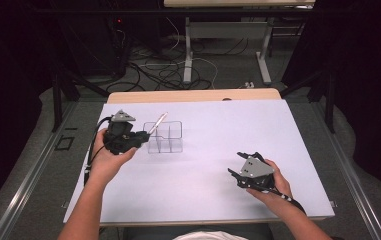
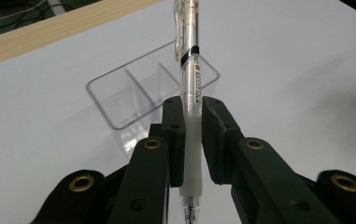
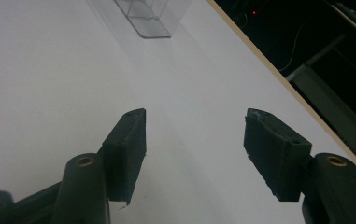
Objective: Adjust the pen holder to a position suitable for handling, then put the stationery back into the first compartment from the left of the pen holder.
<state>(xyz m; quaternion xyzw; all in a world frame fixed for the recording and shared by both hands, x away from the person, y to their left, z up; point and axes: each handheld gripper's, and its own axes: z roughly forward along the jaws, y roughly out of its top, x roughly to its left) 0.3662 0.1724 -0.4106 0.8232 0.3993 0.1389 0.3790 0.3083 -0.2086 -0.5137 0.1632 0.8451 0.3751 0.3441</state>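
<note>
Hands enter from the near edge of the table, each carrying a two-jaw tool. The left gripper, held in the left hand with the forearm angled up from the lower left, is clamped on a clear pen by its white grip section; the pen slants up and away over the left end of a transparent divided organizer. In the left gripper view the pen runs between the closed jaws, the organizer lying beyond it on the white surface. The right gripper, held low in the right hand near the front right, has its jaws spread wide and holds nothing. White tabletop lies bare between the two tools, and the organizer stands well in from every edge.
</note>
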